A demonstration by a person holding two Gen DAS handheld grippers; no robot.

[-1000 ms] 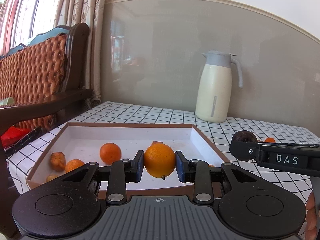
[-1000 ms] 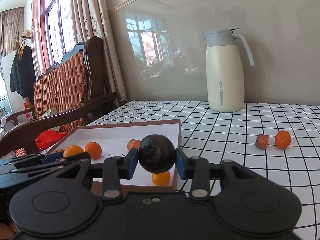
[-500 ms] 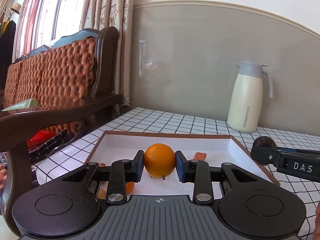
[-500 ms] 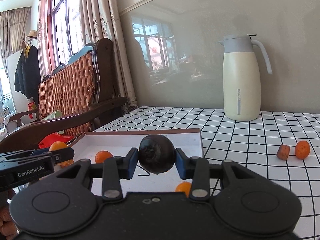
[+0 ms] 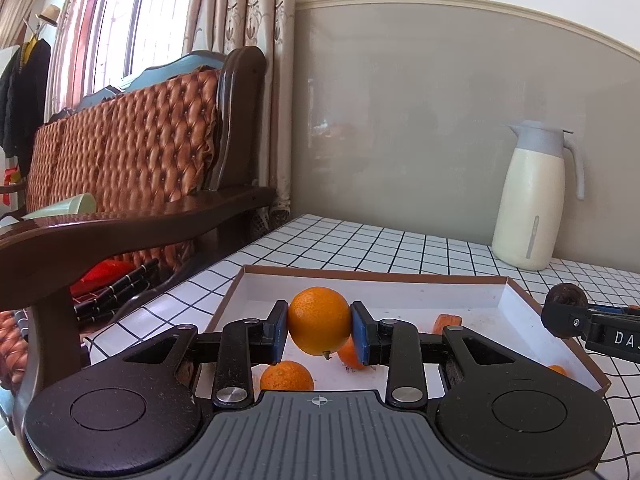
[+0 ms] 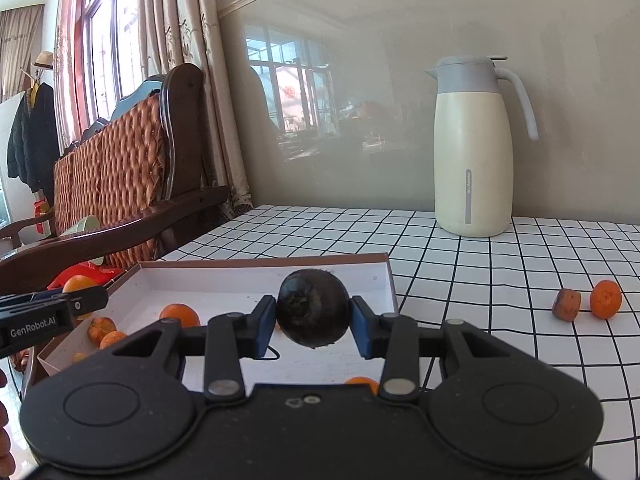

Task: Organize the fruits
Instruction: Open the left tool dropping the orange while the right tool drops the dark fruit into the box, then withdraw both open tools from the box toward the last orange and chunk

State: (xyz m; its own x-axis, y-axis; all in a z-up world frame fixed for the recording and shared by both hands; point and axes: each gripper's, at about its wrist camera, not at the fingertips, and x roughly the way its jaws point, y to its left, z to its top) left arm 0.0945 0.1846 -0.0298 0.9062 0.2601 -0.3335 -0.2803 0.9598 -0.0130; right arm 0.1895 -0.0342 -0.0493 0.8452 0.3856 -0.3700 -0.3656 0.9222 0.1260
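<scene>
Black-gridded white table (image 6: 460,280) bearing shallow white tray (image 6: 384,276), cream jug (image 6: 474,160), two loose orange fruits (image 6: 606,299).

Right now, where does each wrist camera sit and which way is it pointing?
Left wrist: rides the left gripper, looking forward along its fingers over the white tray toward the sofa and wall; its pads clamp an orange, and the right gripper's tip enters at right.
Right wrist: rides the right gripper, facing the tray and wall; it clamps a dark fruit, with the left gripper at left.
Shared: tray, checkered table, cream jug, sofa.
</scene>
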